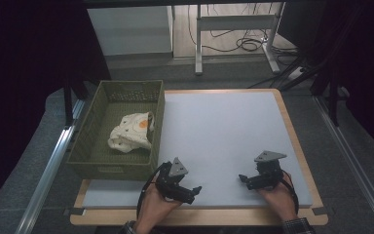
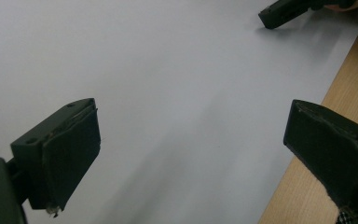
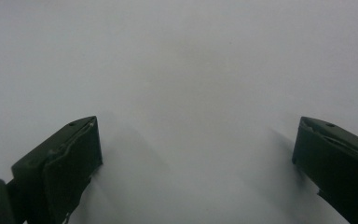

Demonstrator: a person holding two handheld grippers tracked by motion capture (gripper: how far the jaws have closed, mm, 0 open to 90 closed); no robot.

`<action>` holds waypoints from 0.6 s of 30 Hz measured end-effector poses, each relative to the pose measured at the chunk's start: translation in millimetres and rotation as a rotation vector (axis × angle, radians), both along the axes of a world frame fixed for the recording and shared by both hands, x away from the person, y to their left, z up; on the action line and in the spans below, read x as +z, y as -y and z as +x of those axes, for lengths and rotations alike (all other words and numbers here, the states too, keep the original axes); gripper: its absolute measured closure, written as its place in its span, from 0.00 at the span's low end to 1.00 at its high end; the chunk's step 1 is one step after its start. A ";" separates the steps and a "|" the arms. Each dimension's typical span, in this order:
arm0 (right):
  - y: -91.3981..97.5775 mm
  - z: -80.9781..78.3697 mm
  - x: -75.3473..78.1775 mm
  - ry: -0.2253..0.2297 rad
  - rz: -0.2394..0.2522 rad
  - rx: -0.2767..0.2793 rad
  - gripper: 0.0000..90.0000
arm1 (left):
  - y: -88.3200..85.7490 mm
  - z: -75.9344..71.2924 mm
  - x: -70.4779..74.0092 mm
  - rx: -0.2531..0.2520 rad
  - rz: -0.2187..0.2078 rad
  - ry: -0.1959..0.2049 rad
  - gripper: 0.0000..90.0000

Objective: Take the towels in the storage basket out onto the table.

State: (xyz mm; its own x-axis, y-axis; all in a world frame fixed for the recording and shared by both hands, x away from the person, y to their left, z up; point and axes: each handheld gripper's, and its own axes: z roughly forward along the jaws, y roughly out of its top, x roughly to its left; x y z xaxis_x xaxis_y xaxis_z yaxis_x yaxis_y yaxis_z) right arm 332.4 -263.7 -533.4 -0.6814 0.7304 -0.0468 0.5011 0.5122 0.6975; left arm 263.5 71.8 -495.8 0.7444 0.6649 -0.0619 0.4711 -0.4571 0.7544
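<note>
Two hands are coming in from the bottom edge of the high view, each holding black tongs low over the near part of the desk [image 1: 282, 112]. Left tongs [image 1: 195, 191] are pointing toward the right; right tongs [image 1: 243, 179] are pointing toward the left, and the two are facing each other well apart. Both are standing released: in the left gripper view the left tongs [image 2: 191, 154] are showing their jaws spread wide with bare sheet between them, and in the right gripper view the right tongs [image 3: 196, 158] are showing the same. Jaw pads are looking matte, dark, rubbery, with rough worn edges. Each tool is carrying a grey three-cornered plate on top.

A pale grey sheet [image 1: 224, 131], smooth and matte, is covering most of the desk, with a light wooden border showing around it.

Cloth [image 1: 131, 130] is lying crumpled inside the basket [image 1: 90, 146], toward its right wall, at the left side of the desk, well apart from both tongs. It is looking soft, cream-white, with an orange patch and small dark specks. The basket is rectangular, olive green, woven, with upright walls.
</note>
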 end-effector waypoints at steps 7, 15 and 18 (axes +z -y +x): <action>0.0 0.0 0.0 0.000 0.000 0.000 0.01 | -12.7 -0.2 20.8 0.014 0.001 0.016 0.04; 0.0 0.0 0.0 0.001 0.000 0.001 0.01 | -30.6 6.8 46.6 0.045 0.026 0.038 0.04; 0.0 0.0 0.0 0.001 0.000 0.001 0.01 | -40.4 11.9 56.1 0.061 0.040 0.049 0.04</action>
State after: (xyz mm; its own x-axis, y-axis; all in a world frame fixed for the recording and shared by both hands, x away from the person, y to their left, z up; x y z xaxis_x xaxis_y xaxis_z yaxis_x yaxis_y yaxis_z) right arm 332.5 -263.8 -533.5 -0.6819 0.7299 -0.0472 0.5002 0.5124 0.6980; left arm 275.4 112.1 -439.7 0.7040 0.7102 0.0009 0.4619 -0.4587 0.7591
